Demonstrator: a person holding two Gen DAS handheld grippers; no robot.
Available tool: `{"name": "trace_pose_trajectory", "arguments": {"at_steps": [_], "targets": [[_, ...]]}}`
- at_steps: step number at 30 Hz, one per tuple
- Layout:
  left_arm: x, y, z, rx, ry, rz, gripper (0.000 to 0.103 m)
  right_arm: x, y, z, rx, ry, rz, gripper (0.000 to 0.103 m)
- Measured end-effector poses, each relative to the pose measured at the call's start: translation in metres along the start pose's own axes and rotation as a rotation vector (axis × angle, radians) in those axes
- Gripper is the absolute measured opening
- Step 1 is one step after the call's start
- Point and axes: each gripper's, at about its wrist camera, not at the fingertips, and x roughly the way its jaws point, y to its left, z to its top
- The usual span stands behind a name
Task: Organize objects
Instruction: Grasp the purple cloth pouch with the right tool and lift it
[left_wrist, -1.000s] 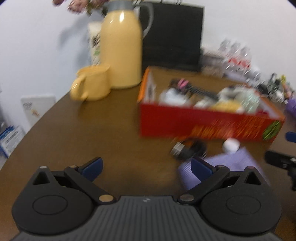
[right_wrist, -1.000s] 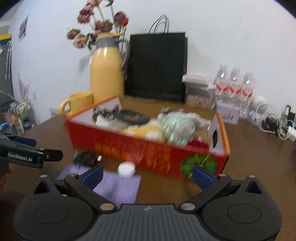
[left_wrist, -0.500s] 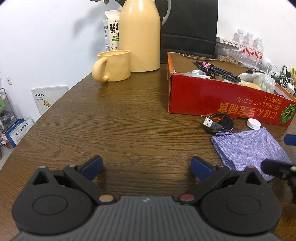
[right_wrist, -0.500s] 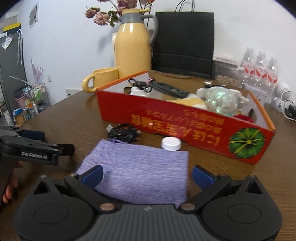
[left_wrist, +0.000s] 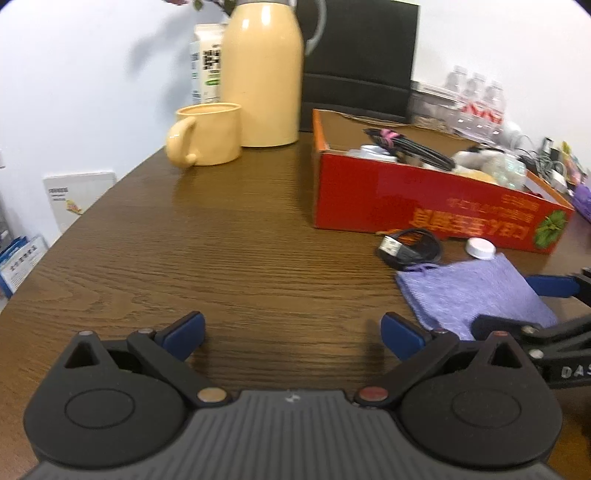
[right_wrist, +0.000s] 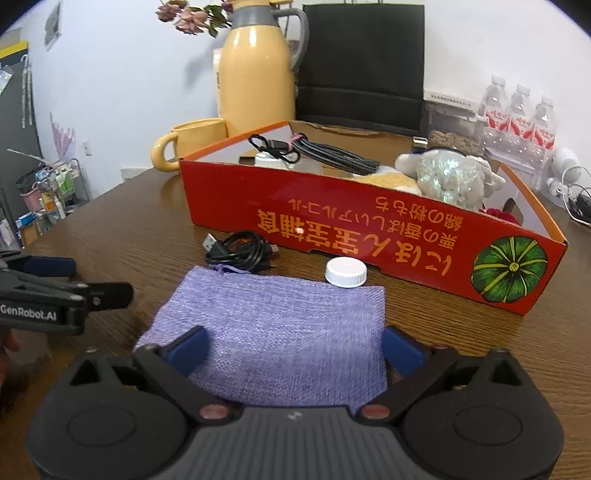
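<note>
A purple cloth pouch (right_wrist: 280, 325) lies flat on the brown table, also in the left wrist view (left_wrist: 472, 291). Behind it lie a coiled black USB cable (right_wrist: 243, 251) and a white bottle cap (right_wrist: 346, 272). A red cardboard box (right_wrist: 369, 236) with cables and a plush toy stands further back. My right gripper (right_wrist: 293, 350) is open, low over the pouch's near edge, fingers either side. My left gripper (left_wrist: 293, 332) is open and empty over bare table left of the pouch.
A yellow thermos (left_wrist: 262, 70), a yellow mug (left_wrist: 205, 134) and a milk carton (left_wrist: 205, 62) stand at the back left. A black bag (right_wrist: 360, 66) and water bottles (right_wrist: 517, 114) stand behind the box. The table edge curves away on the left.
Both grippers have moved down and closer to the table. The right gripper has come forward over the pouch's near edge. Both stay open.
</note>
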Motion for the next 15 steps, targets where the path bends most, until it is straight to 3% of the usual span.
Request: {"name": "trace_pose_trajectory", "arguments": {"at_steps": [3,5,6,7,11,15], "targets": [[-0.001,-0.002,0.000,-0.002,-0.002,0.000,0.103,-0.005,0.002,-0.002,-0.010,-0.017,0.018,0.068],[-0.004,-0.001,0.001,-0.015,-0.010,-0.005,0.103,-0.009,0.002,-0.003,-0.009,-0.035,0.030,0.038],[-0.005,0.000,0.001,-0.021,-0.015,-0.015,0.103,-0.010,0.002,-0.003,-0.005,-0.039,0.040,0.016],[-0.007,0.000,0.001,-0.023,-0.019,-0.020,0.103,-0.011,0.002,-0.004,0.000,-0.040,0.053,0.009],[-0.012,-0.007,0.004,-0.009,-0.038,-0.033,0.103,-0.015,-0.004,-0.006,0.033,-0.046,0.084,0.005],[-0.009,-0.017,0.007,0.004,-0.039,-0.039,0.103,-0.029,-0.008,-0.011,0.052,-0.108,0.098,0.005]]}}
